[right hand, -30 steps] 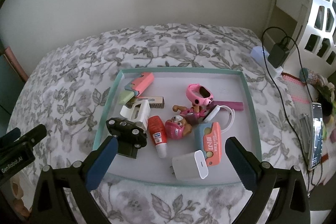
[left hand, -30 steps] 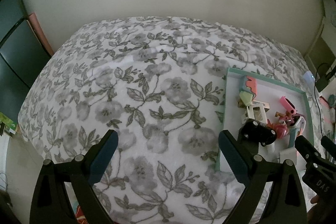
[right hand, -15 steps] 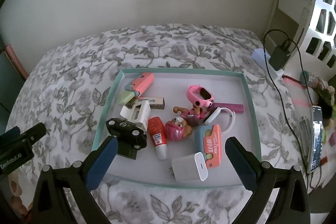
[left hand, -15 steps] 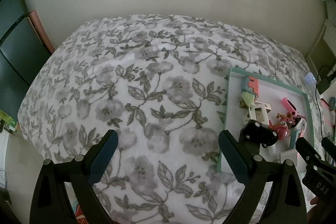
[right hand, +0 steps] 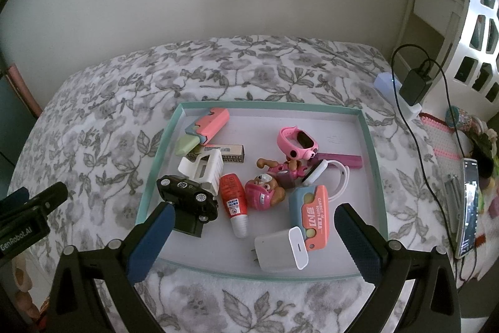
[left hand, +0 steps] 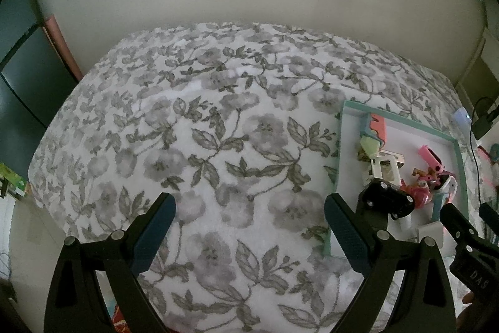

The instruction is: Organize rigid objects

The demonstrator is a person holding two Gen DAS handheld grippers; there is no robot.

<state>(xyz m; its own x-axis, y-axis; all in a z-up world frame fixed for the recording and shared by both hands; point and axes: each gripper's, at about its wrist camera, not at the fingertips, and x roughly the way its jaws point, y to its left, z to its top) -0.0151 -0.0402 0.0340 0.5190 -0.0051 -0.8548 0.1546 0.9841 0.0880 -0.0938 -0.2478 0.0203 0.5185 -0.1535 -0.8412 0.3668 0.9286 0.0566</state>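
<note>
I have both grippers over the bed w/ the floral cover (left hand: 218, 145). Left gripper (left hand: 249, 227): fingers wide apart, nothing between them, above bare bedding just left of the teal-rimmed tray (right hand: 372, 152). Right gripper (right hand: 254, 234): fingers also wide, empty, at the tray's near edge, spanning approx. the near half of its contents.

Tray contents, right wrist view:
- Black toy car (right hand: 187, 197) at near-left, resting tilted on a dark block, just beside my right gripper's left fingertip; contact cannot tell.
- White plastic clip-like part (right hand: 205, 169) touching the car's far side.
- Red-and-white tube (right hand: 234, 203) lying flat, right of the car.
- Pink pup figure (right hand: 265, 192) touching the tube's right side.
- Pink kids' watch (right hand: 297, 142) behind the figure.
- Coral/blue "carrot knife" toy (right hand: 313, 216) near-right, overlapping a white charger plug (right hand: 280, 248) at the near rim.
- Coral/green slider toy (right hand: 202, 130) at far-left corner.

Off tray, at right: black adapter w/ cable (right hand: 414, 86) and a phone (right hand: 467, 205).
</note>
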